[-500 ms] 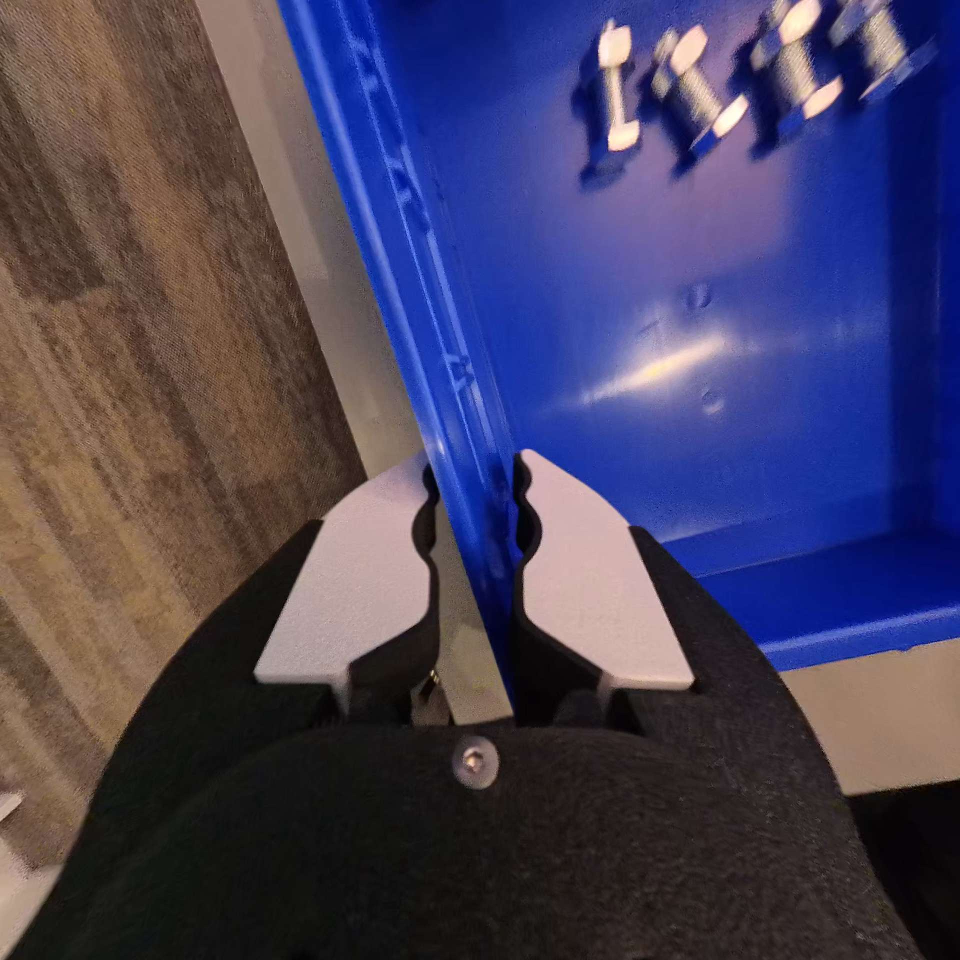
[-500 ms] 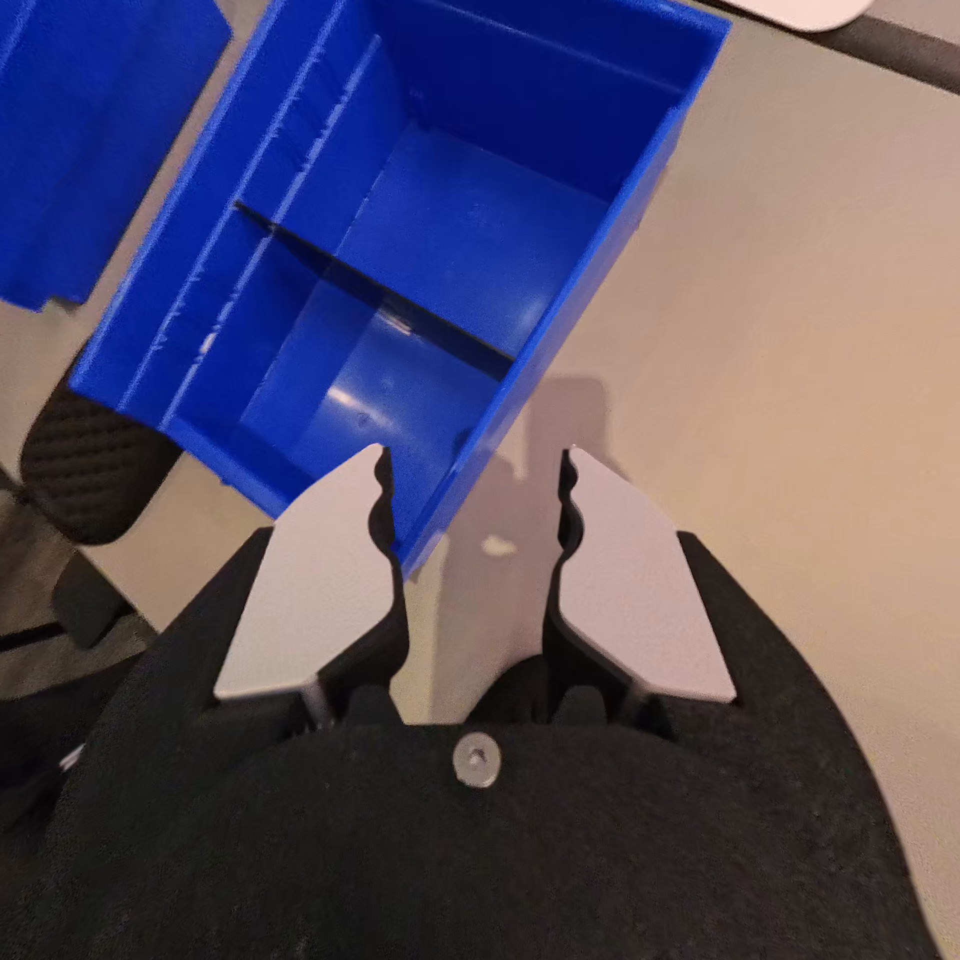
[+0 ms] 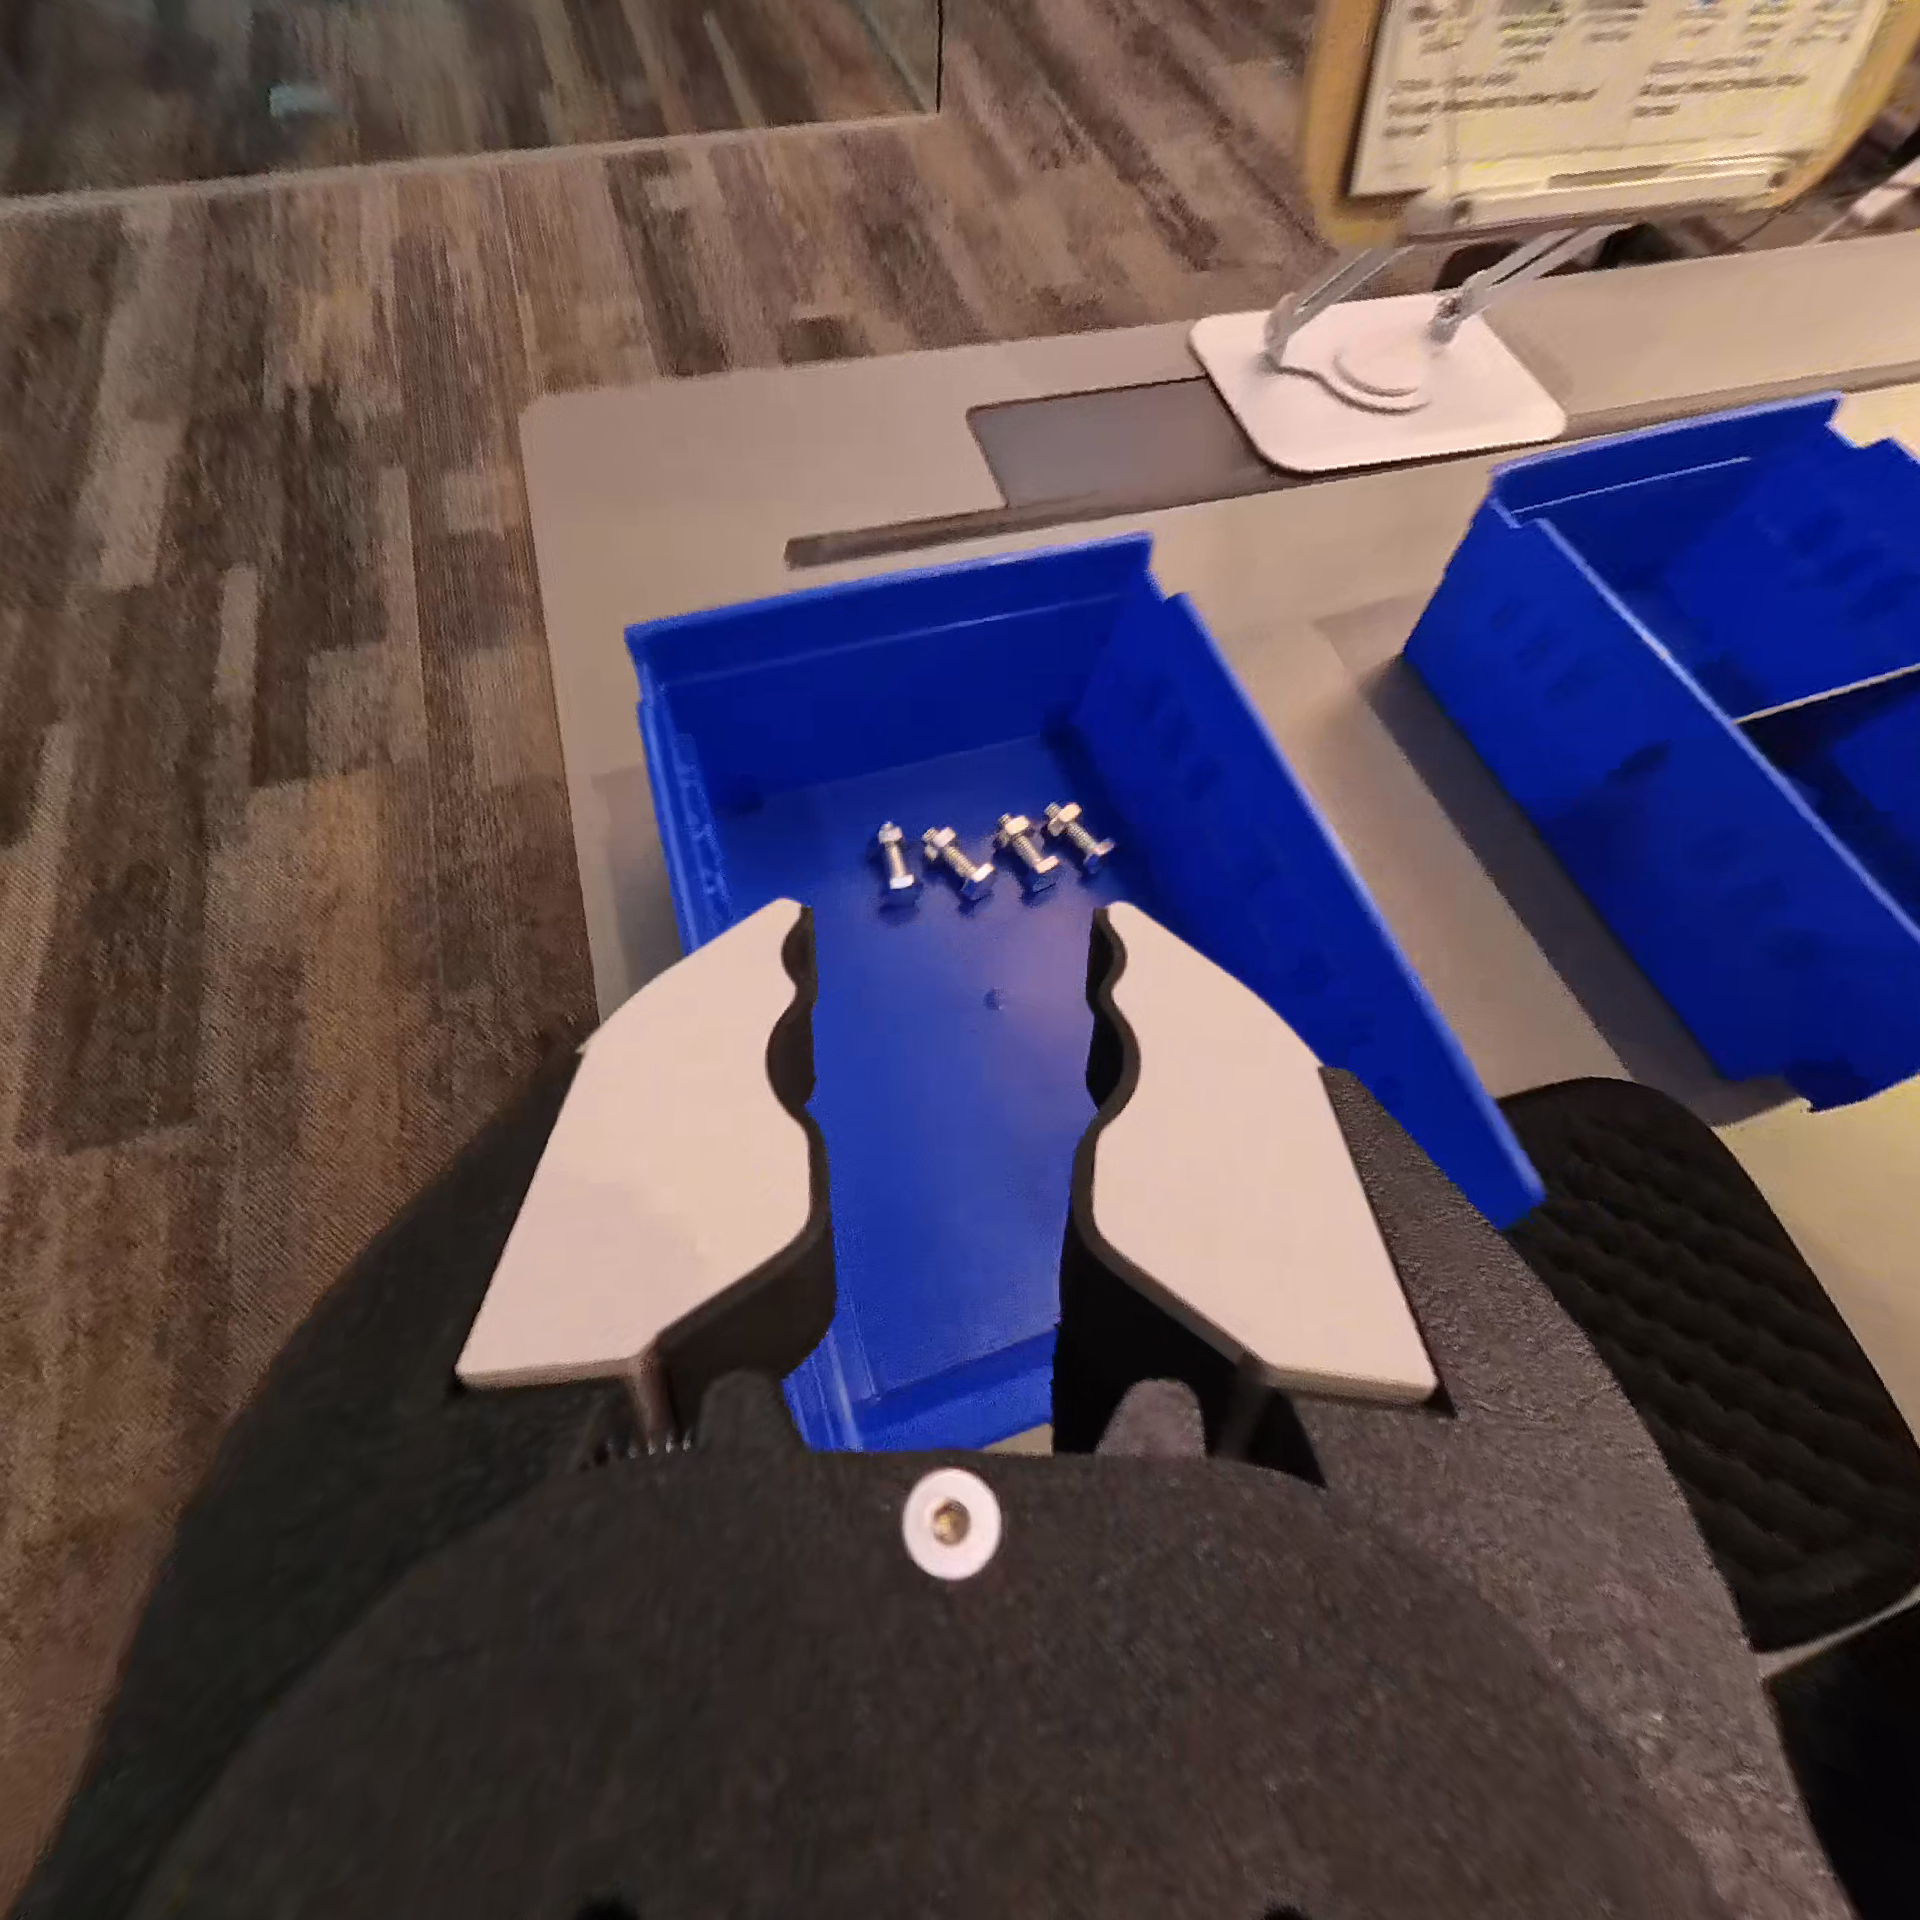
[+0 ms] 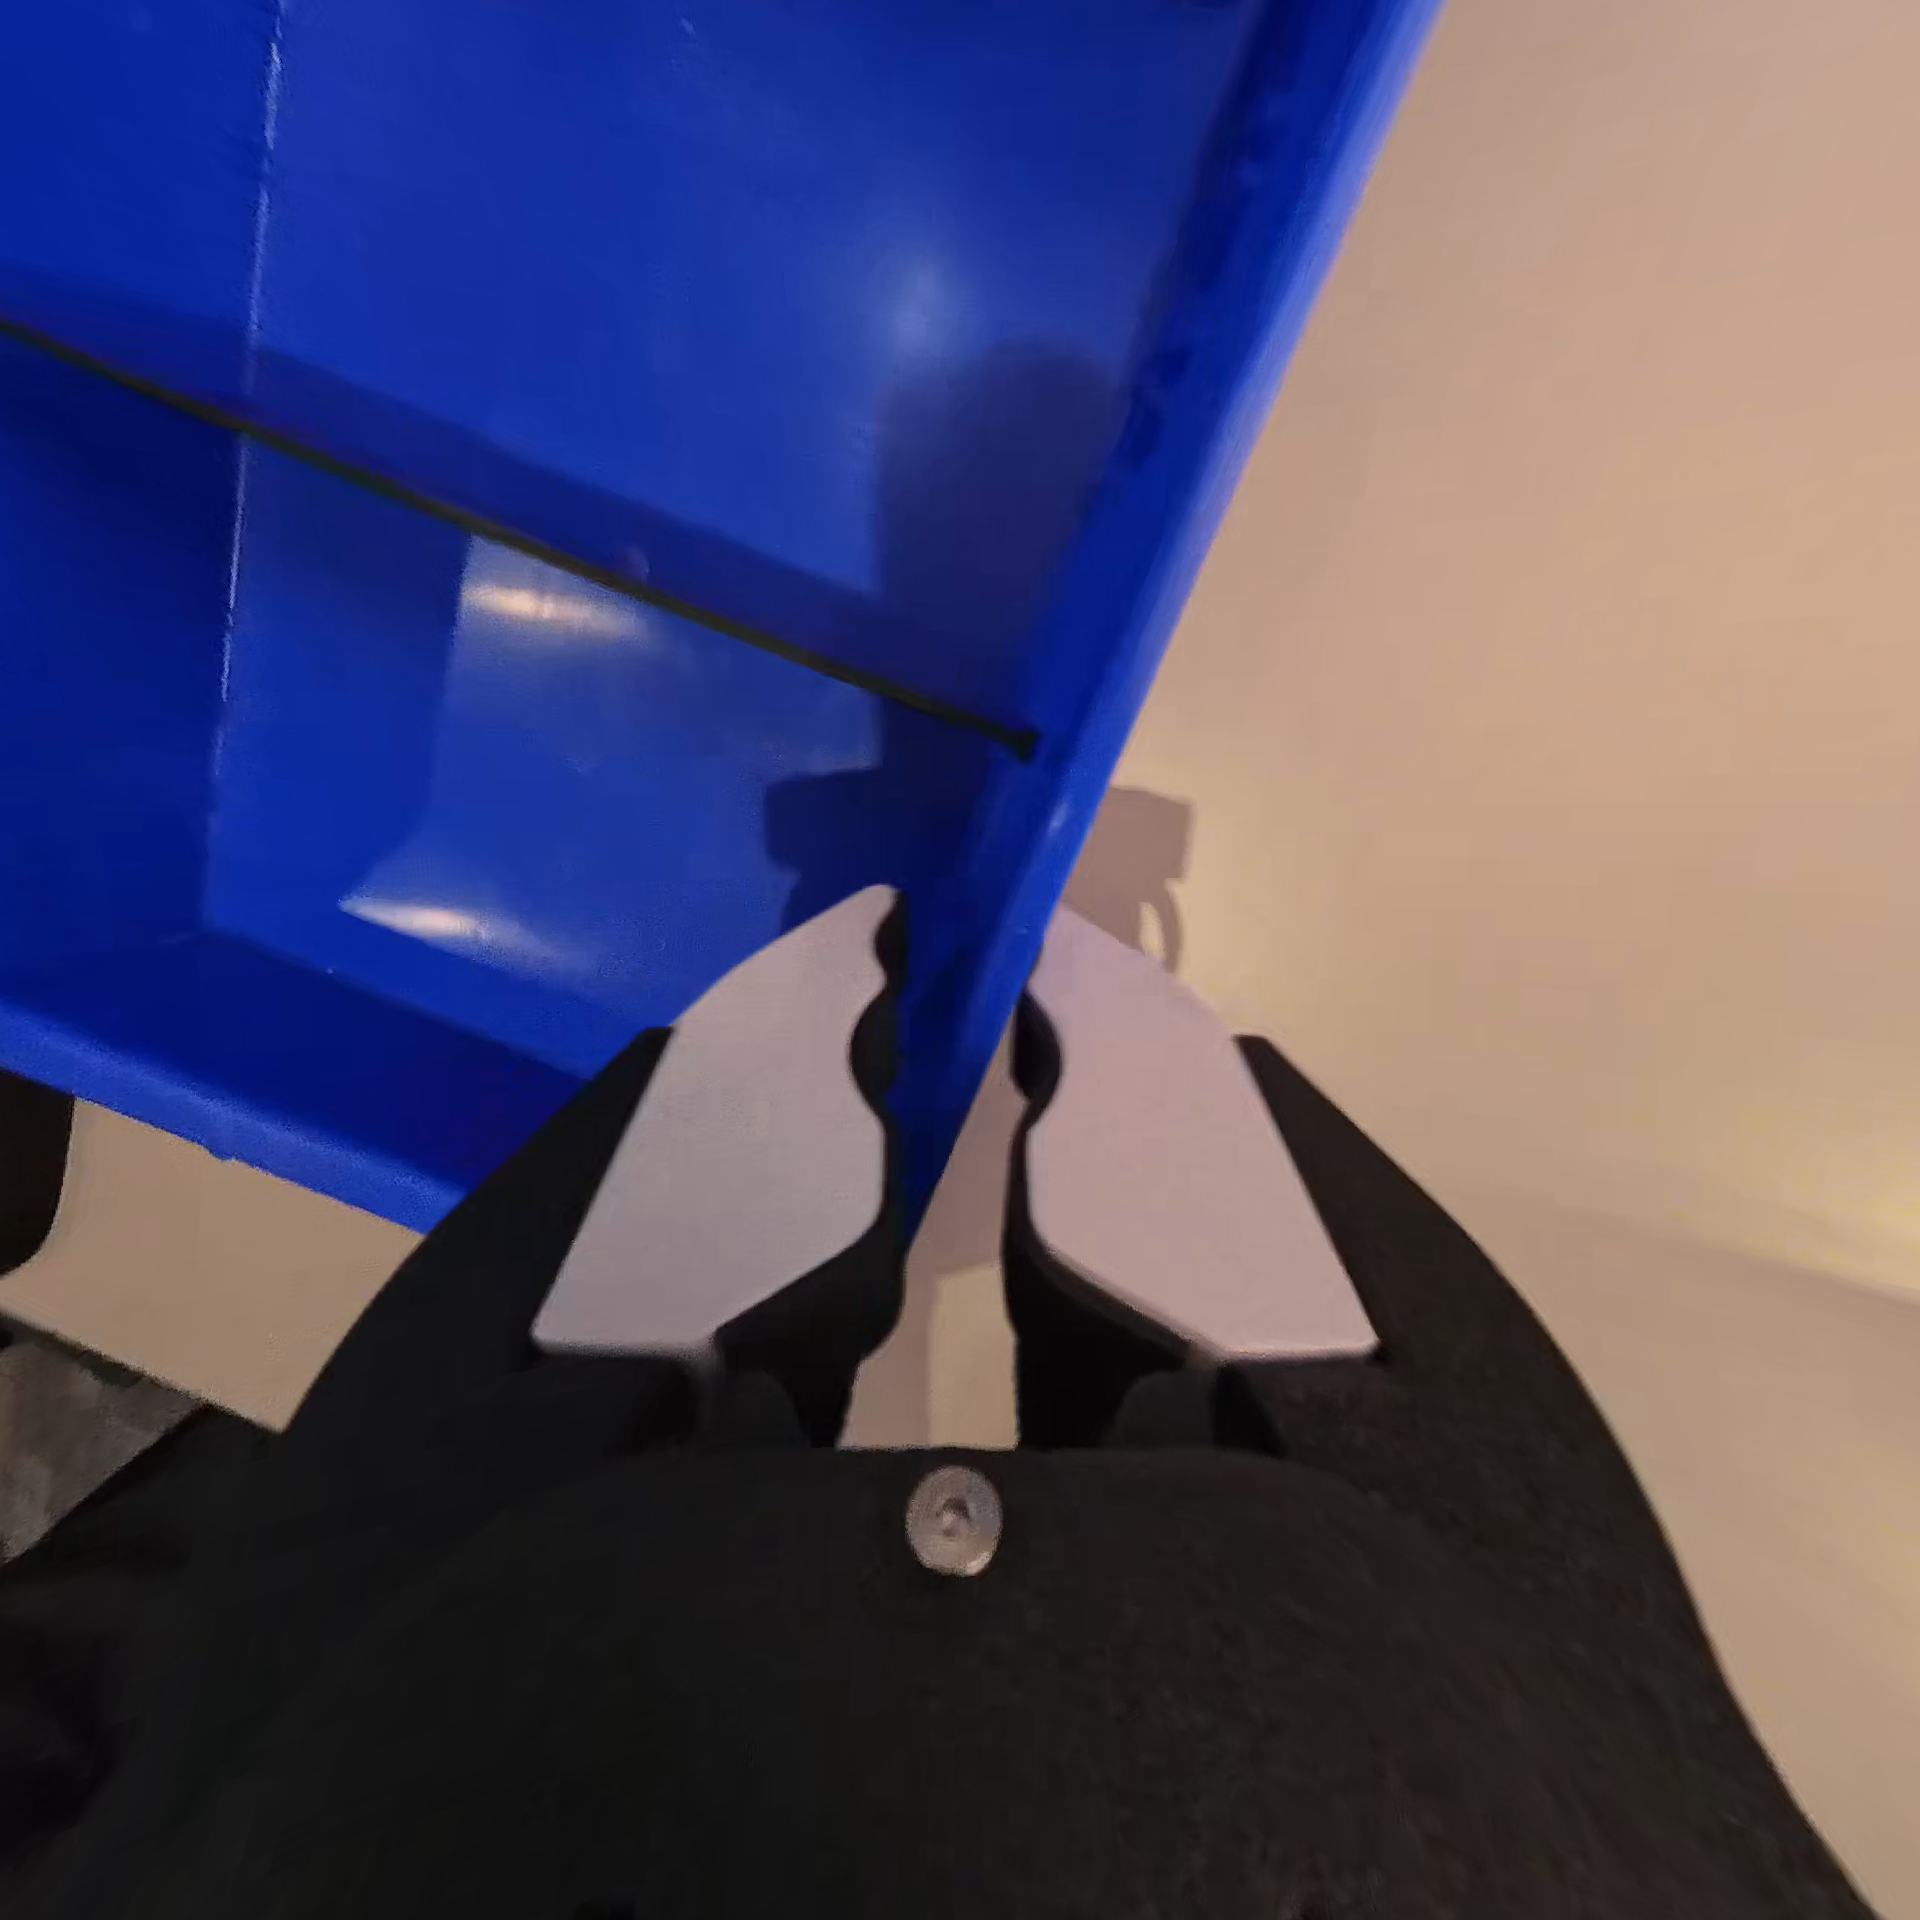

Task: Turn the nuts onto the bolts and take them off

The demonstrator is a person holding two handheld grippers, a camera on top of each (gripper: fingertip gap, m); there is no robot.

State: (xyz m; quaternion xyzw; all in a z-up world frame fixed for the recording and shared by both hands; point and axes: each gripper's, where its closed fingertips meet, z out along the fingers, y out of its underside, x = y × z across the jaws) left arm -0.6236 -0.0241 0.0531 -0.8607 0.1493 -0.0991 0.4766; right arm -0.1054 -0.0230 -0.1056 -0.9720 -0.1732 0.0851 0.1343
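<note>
Several silver bolts with nuts on them [image 3: 987, 857] lie in a row on the floor of an open blue bin [image 3: 665, 790] on the grey table. My left gripper [image 3: 951, 920] is open and empty, held above the near half of this bin, short of the bolts. A second blue bin with a divider stands to the right [image 3: 1621, 790]. In the right wrist view my right gripper [image 4: 971, 920] is closed on the right side wall of this divided bin [image 4: 1143, 520], one finger inside and one outside. Both of its compartments look empty.
The table's left edge drops to a wood-pattern floor [image 3: 260, 727]. A white monitor-stand base [image 3: 1371, 395] sits at the table's back. A black mesh chair part [image 3: 1714, 1351] lies at the near right. Bare beige table [image 4: 1558, 727] lies right of the divided bin. The left gripper's tips are roughly 55 cm from the right gripper's.
My left gripper has let go of the first bin's left wall, opened and pulled back and up. My right gripper has moved in and closed on the divided bin's right wall.
</note>
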